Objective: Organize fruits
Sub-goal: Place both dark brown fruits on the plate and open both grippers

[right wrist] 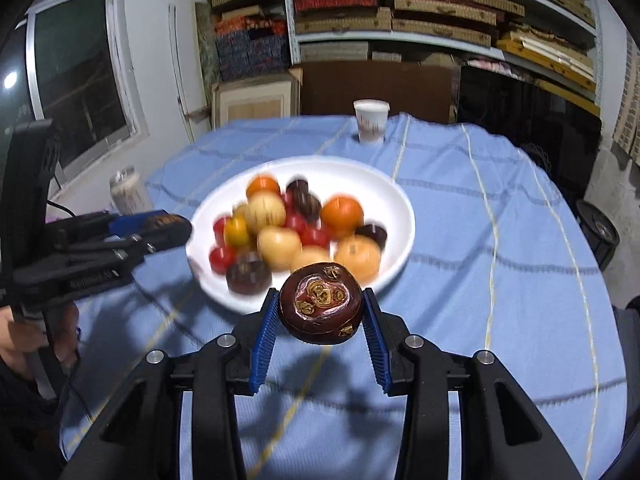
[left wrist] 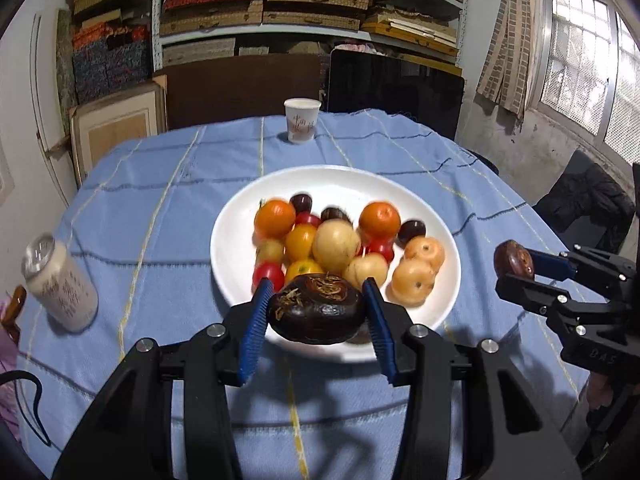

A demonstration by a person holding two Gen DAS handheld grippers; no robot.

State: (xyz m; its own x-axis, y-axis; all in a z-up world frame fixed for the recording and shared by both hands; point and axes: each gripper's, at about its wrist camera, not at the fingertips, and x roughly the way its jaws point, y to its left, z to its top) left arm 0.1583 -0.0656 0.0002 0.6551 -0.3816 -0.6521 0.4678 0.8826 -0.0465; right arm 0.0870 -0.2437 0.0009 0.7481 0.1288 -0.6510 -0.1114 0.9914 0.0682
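Nearest in the left wrist view, the left gripper (left wrist: 316, 304) has its blue ribbed pads pressed against both sides of a dark brown, flattened round water chestnut (left wrist: 317, 309), held clear above the near rim of the wide white ceramic plate (left wrist: 236, 216). In the right wrist view the right gripper (right wrist: 320, 312) likewise clamps a second dark reddish-brown chestnut with tan curled scars (right wrist: 321, 309), which hangs over the blue checked tablecloth (right wrist: 500, 280) just near of the plate's edge; seen from the left, that gripper sits to the right of the plate, apart from it. On the plate lie two bright oranges (left wrist: 379, 219), pale yellow round fruits (left wrist: 336, 246), small red tomatoes (left wrist: 268, 274) and more dark chestnuts (left wrist: 411, 231), crowded together. A white can (left wrist: 60, 282) stands left of the plate, and a paper cup (left wrist: 302, 120) stands at the far edge of the table.
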